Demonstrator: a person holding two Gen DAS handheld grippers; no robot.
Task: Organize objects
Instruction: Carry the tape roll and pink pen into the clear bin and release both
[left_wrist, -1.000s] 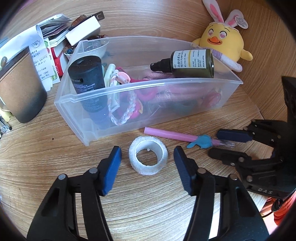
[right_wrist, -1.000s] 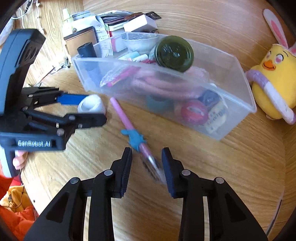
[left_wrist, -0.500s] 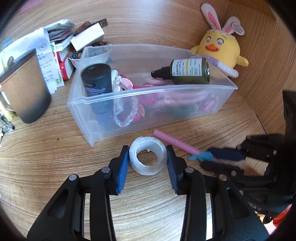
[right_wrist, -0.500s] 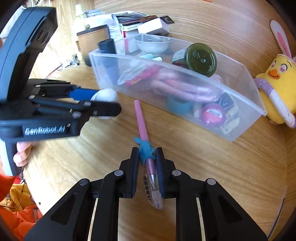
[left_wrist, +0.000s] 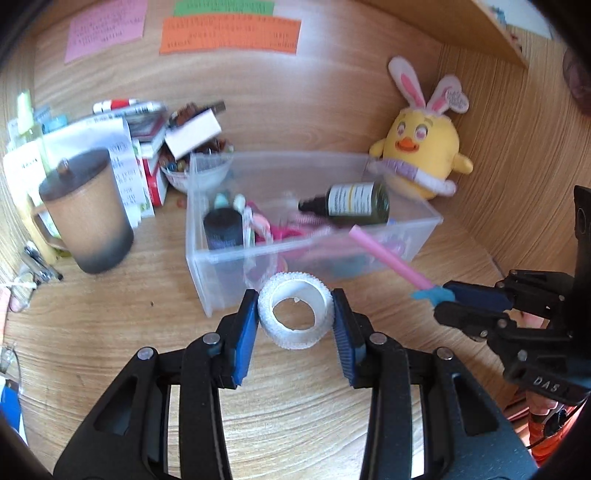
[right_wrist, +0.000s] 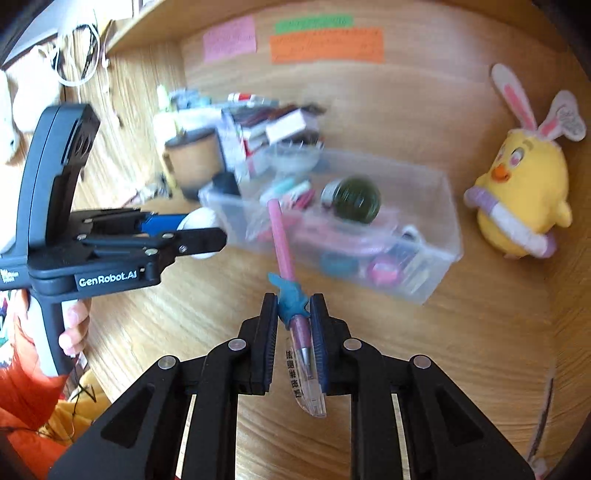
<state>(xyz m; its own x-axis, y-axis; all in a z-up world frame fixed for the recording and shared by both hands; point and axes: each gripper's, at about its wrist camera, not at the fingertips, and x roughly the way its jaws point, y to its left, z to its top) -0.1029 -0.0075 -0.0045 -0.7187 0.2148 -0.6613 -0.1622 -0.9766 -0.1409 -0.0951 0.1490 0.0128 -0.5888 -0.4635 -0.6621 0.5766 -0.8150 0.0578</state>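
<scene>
My left gripper (left_wrist: 295, 317) is shut on a white tape roll (left_wrist: 294, 315), held above the wooden desk just in front of the clear plastic bin (left_wrist: 207, 273). My right gripper (right_wrist: 293, 321) is shut on a pink pen (right_wrist: 282, 240) with a teal charm, gripped near the charm, its pink end pointing toward the bin (right_wrist: 439, 273). In the left wrist view the pen (left_wrist: 388, 258) and the right gripper (left_wrist: 448, 304) sit at the right. In the right wrist view the left gripper (right_wrist: 210, 232) with the roll (right_wrist: 199, 221) is at the left. The bin holds a dark green bottle (left_wrist: 351, 205), a black cylinder (left_wrist: 223, 229) and pink items.
A yellow chick plush with rabbit ears (left_wrist: 424, 147) sits right of the bin by the wooden wall. A brown lidded mug (left_wrist: 88, 214), stacked papers and boxes (left_wrist: 147, 147) stand left behind it. Coloured paper notes (left_wrist: 229, 33) hang on the back wall. A hand (right_wrist: 74, 325) holds the left gripper's handle.
Both grippers closed, the left on the tape roll and the right on the pen, then lifted them off the desk. Both views tilted up, showing more of the back wall.
</scene>
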